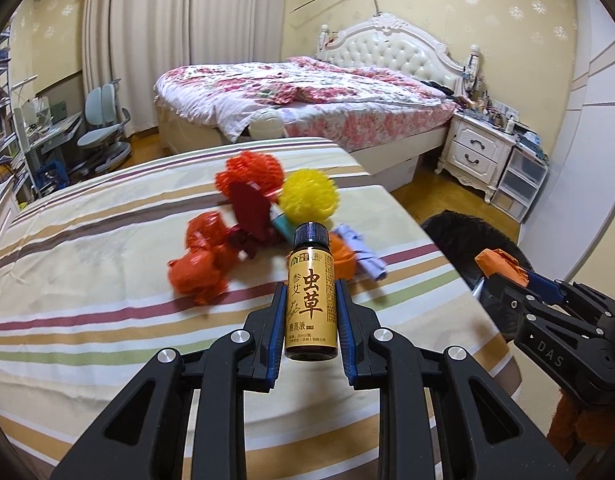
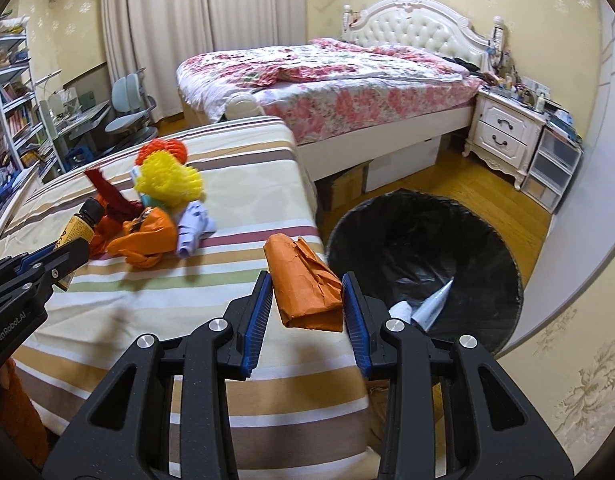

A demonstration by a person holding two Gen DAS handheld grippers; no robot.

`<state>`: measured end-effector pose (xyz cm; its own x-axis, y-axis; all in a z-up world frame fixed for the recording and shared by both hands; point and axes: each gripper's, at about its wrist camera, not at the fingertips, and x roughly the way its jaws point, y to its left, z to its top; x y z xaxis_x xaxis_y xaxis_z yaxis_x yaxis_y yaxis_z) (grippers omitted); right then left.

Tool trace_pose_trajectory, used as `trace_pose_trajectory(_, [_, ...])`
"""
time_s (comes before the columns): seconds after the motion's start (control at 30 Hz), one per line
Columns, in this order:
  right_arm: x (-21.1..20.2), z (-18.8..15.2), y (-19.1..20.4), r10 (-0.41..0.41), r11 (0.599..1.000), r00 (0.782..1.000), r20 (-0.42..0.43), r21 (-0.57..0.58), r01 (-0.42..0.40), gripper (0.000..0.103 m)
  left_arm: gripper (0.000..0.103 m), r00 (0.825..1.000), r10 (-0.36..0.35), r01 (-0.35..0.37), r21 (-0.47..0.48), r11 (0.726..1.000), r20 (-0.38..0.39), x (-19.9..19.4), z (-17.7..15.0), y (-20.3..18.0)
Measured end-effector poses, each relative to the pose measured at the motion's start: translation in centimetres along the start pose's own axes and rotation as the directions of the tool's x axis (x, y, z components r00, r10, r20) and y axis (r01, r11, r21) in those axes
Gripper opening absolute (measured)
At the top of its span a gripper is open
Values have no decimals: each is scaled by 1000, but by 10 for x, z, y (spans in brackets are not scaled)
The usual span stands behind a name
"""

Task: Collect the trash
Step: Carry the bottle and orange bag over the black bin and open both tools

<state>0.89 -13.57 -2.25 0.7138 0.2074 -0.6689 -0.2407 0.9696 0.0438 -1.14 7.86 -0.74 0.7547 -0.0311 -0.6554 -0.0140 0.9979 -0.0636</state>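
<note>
mid-task: left gripper clamps a small bottle; right gripper clamps crumpled orange paper. the black-lined bin, at 3 o'clock of the paper, holds some scraps. a pile of wrappers remains on the striped surface, at 11 o'clock of the bottle.

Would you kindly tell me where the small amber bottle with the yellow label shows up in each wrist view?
Left wrist view: the amber bottle stands upright at centre, clamped in the left gripper.
Right wrist view: the same bottle sits at the far left edge, tilted, with the left gripper reaching in from the left edge.
Shared landmark: the yellow spiky ball on the striped cloth lies just beyond the bottle in both.
</note>
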Motion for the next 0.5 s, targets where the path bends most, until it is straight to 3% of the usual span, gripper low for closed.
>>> trace_pose_trajectory(0.5, [7, 7, -65, -107, 988, 994, 13, 109, 105, 35, 25, 995, -102, 101, 108, 989, 2, 31, 24, -80])
